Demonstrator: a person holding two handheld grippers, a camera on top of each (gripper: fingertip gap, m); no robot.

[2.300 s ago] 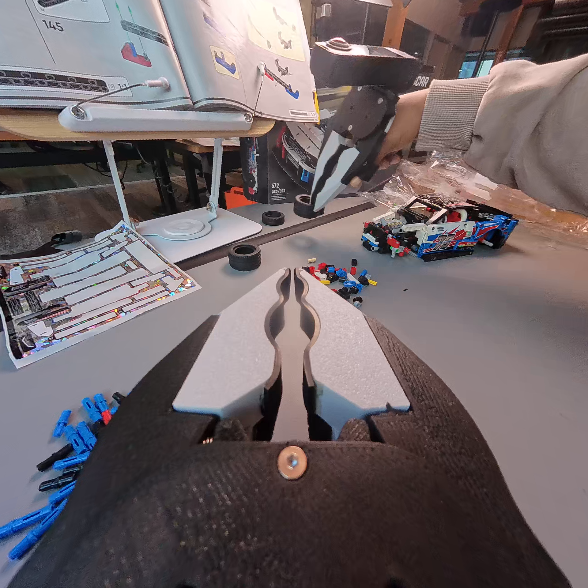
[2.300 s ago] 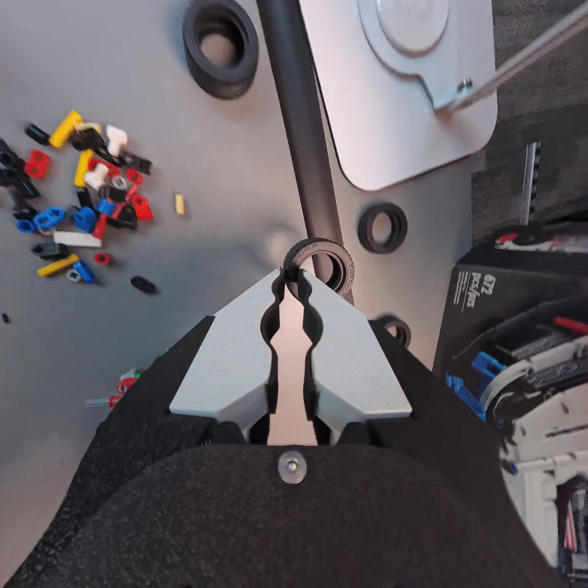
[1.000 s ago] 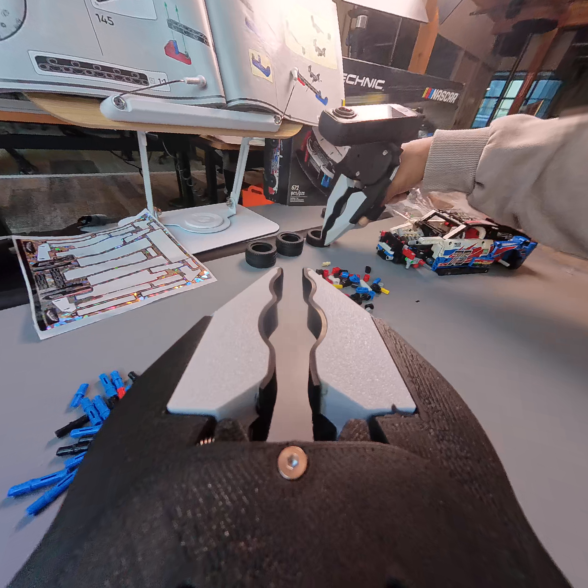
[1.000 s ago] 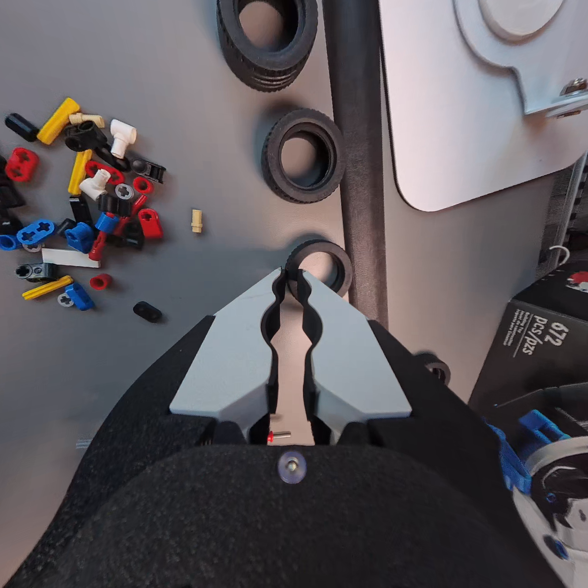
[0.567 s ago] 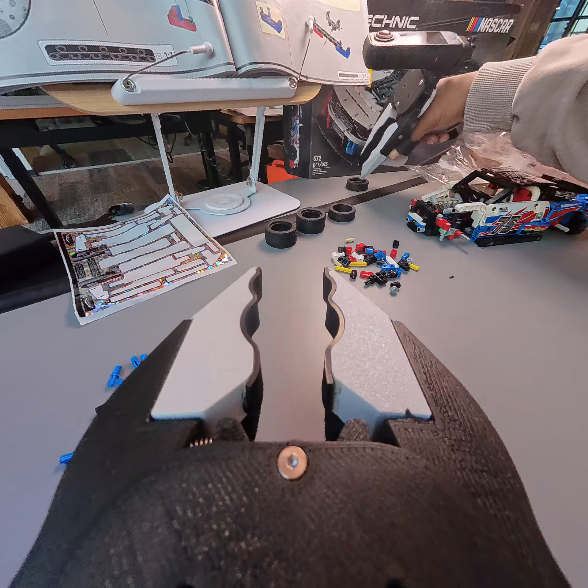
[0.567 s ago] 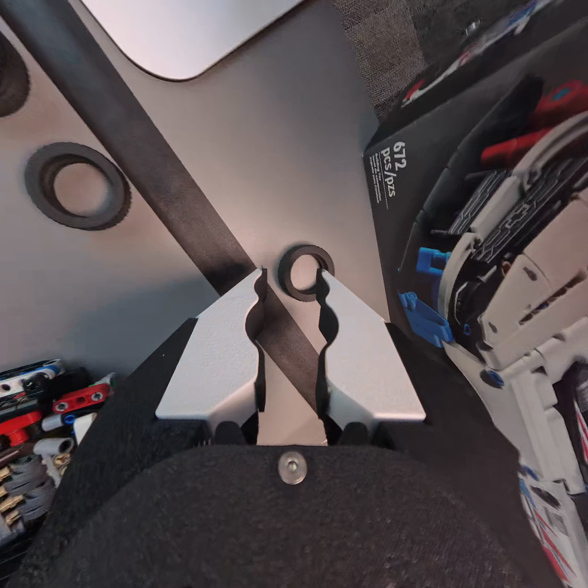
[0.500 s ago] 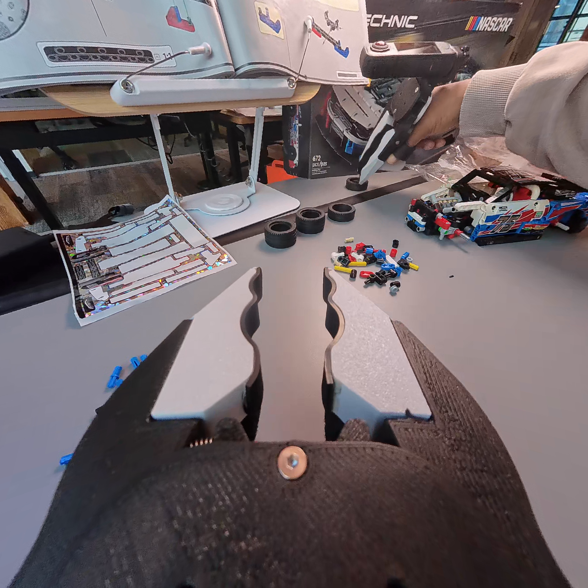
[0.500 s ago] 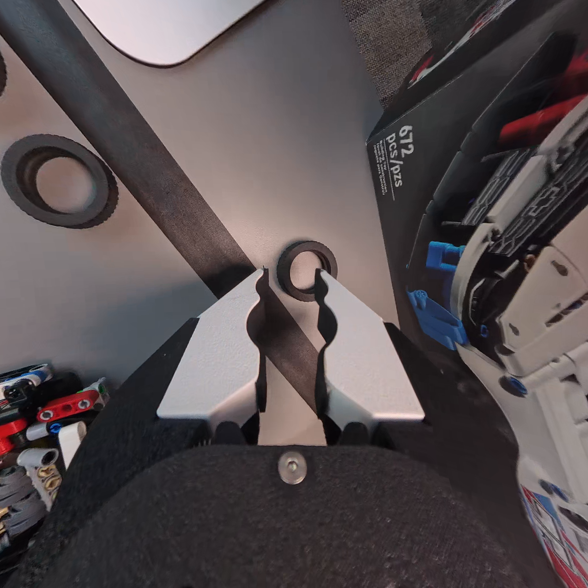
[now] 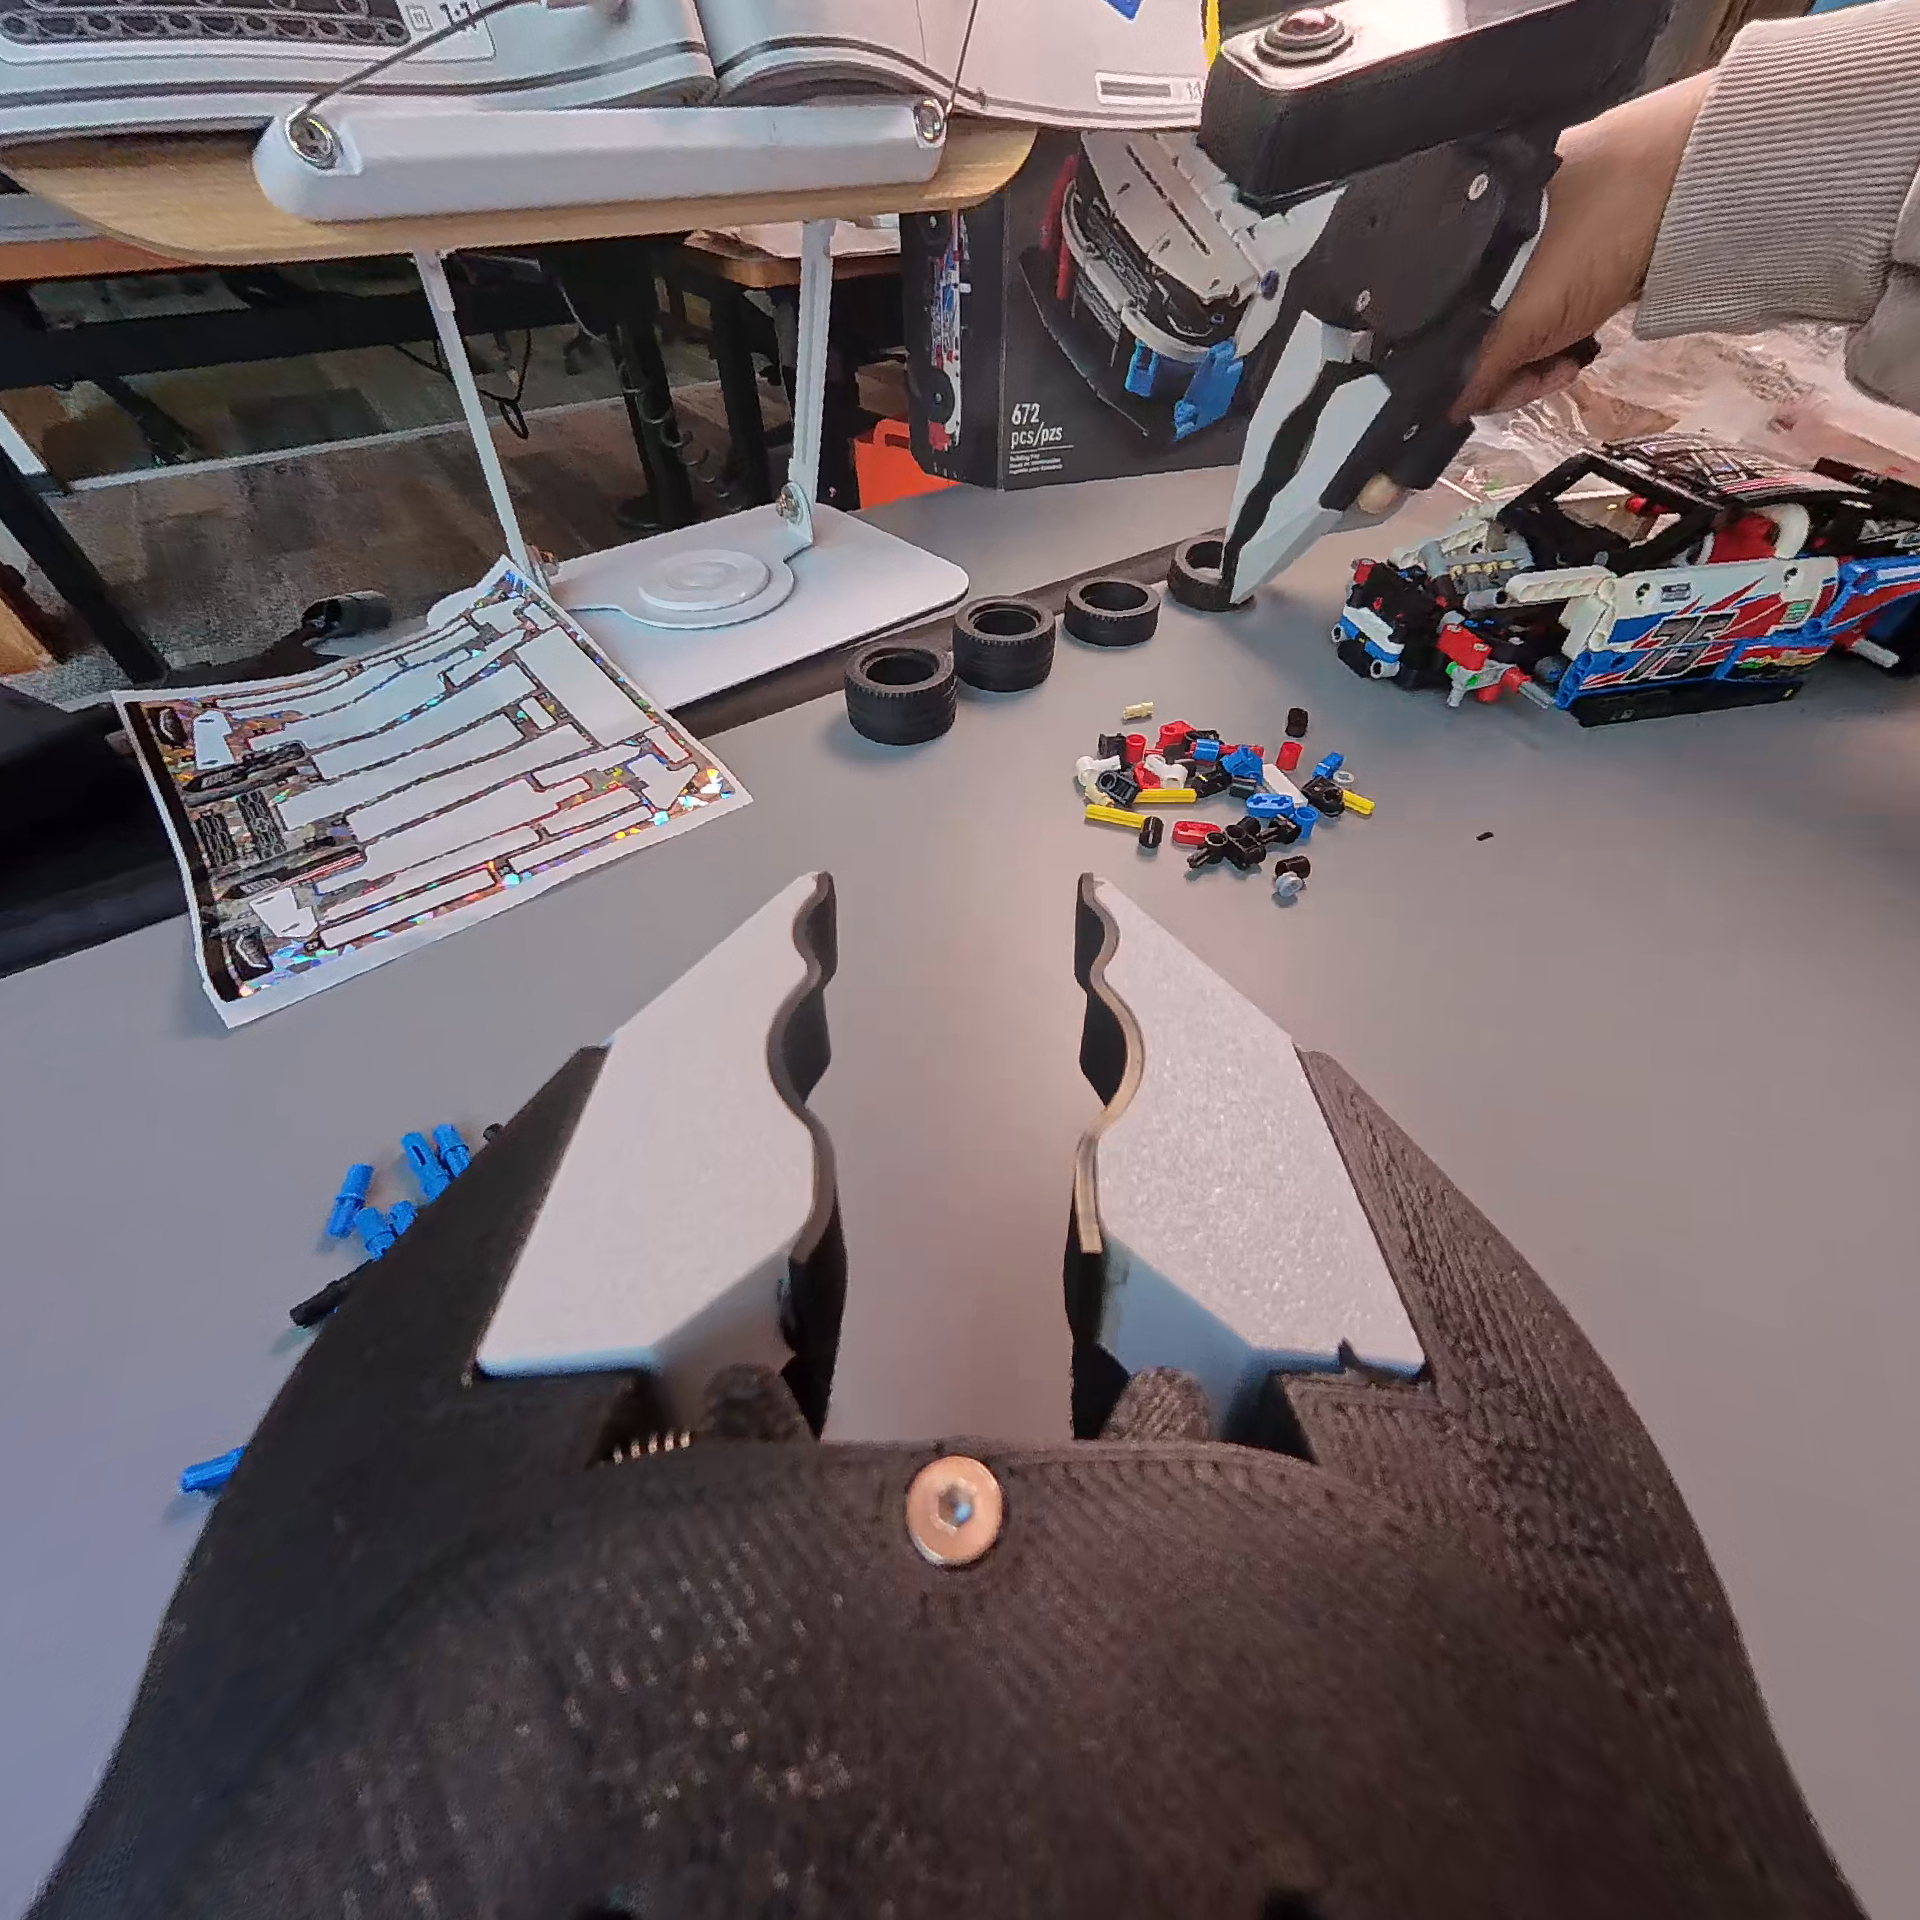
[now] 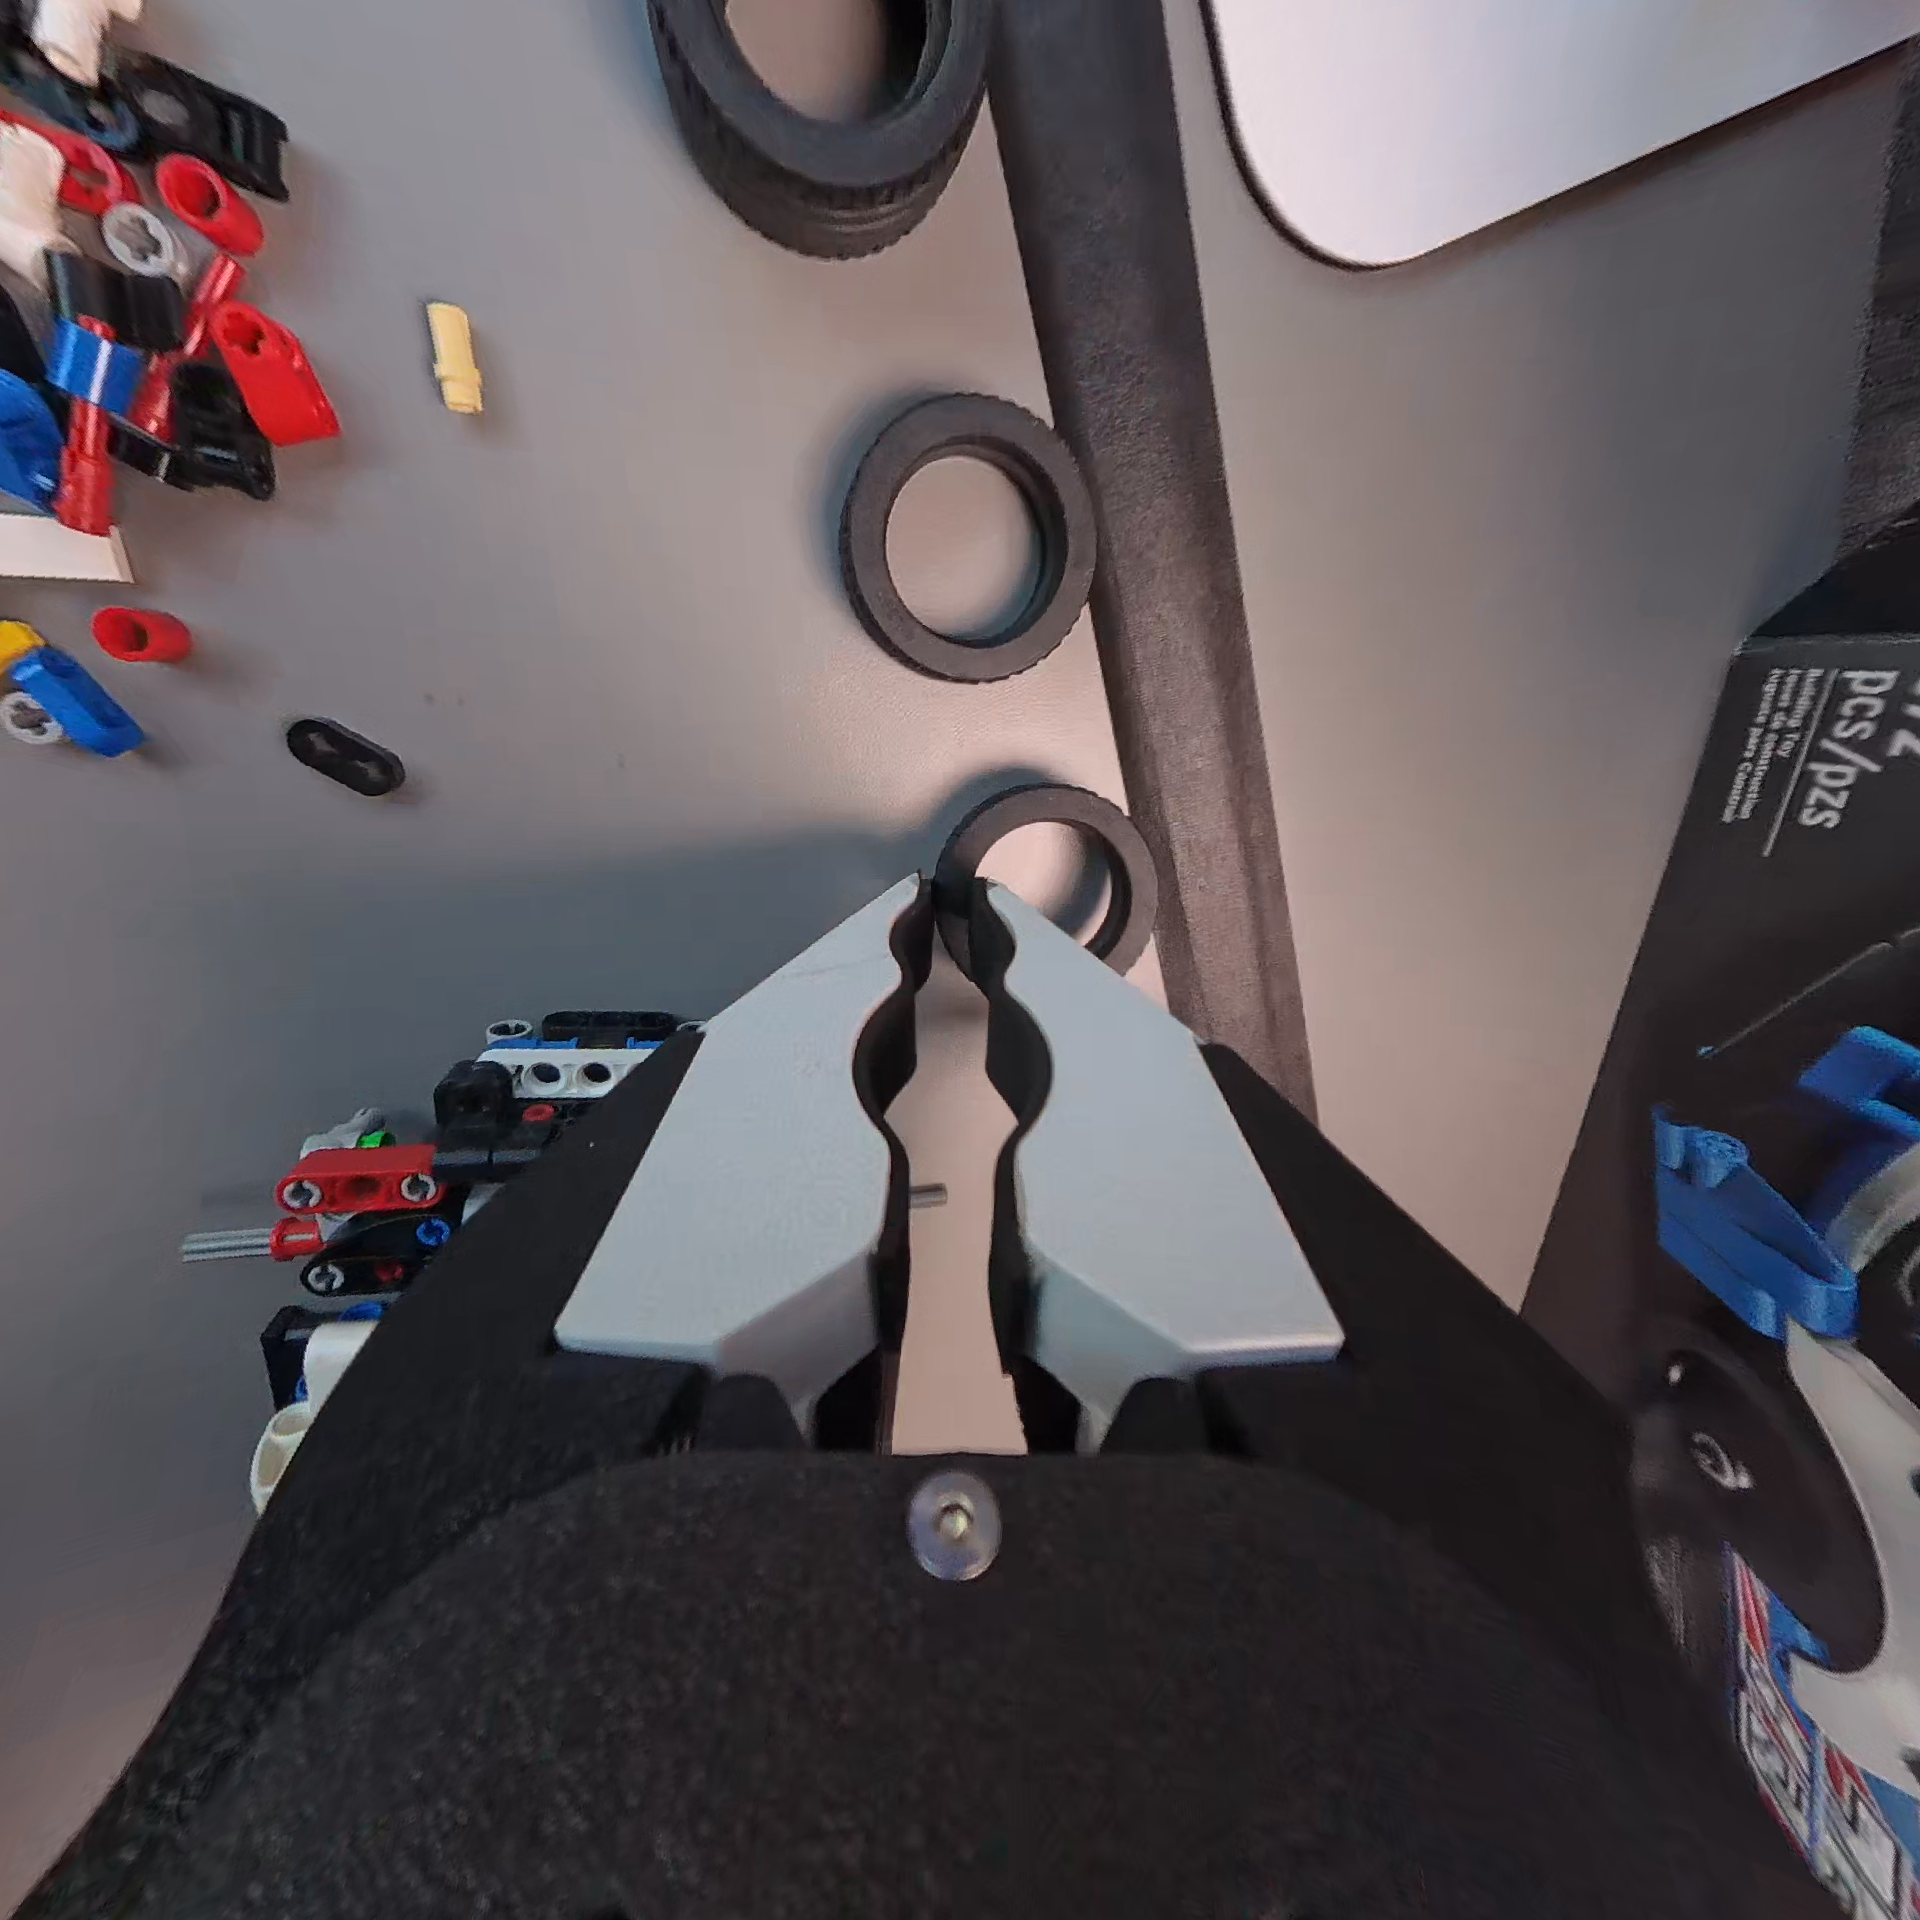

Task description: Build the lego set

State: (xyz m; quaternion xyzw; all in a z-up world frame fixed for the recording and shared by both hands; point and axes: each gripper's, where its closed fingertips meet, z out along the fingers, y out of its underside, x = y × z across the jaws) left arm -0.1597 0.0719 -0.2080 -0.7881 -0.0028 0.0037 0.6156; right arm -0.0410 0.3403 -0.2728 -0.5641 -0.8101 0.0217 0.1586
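Bare grey table [image 9: 1558,1039] lies open ahead of the left gripper [image 9: 954,904], whose jaws stand apart. Farther on, the loose small parts [image 9: 1221,795] and a row of tyres [image 9: 1003,644] block the way (the right gripper [image 9: 1262,566] stands at its far end). The car [image 9: 1642,613] closes the right, the sticker sheet [image 9: 416,769] the left.

White print sits low on the black box [image 9: 1049,343]. The built car [image 9: 1662,634] carries a side decal, and the open booklet [image 9: 499,47] bears small printed marks.
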